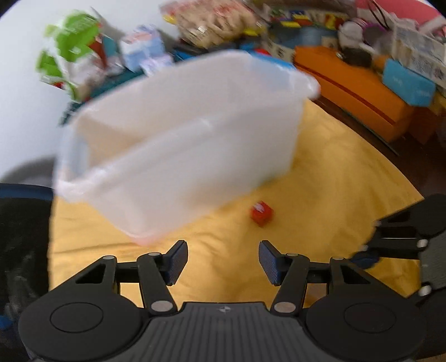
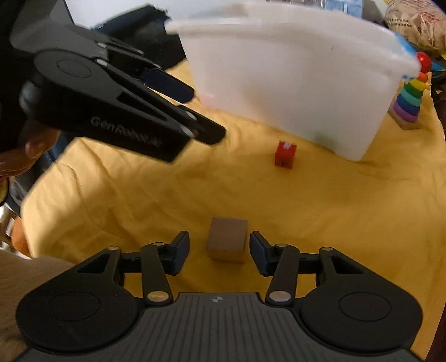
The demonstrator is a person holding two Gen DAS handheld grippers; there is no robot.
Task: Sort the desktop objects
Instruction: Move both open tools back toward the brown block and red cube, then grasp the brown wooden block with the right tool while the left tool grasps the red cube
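Observation:
A white plastic bin (image 1: 181, 139) stands on the yellow cloth (image 1: 320, 195); it also shows in the right wrist view (image 2: 292, 83). A small red cube (image 1: 261, 213) lies on the cloth in front of the bin, also in the right wrist view (image 2: 285, 154). My left gripper (image 1: 223, 263) is open and empty, hovering short of the red cube. My right gripper (image 2: 219, 252) is open, its pads on either side of a tan wooden block (image 2: 228, 239) without touching it. The left gripper shows from the side in the right wrist view (image 2: 178, 105).
A rainbow ring stacker (image 2: 412, 97) stands right of the bin. An orange box (image 1: 348, 83), a blue box (image 1: 408, 82), green packaging (image 1: 75, 47) and snack bags (image 1: 211, 22) crowd the far edge. The right gripper's body (image 1: 404, 236) sits at the right.

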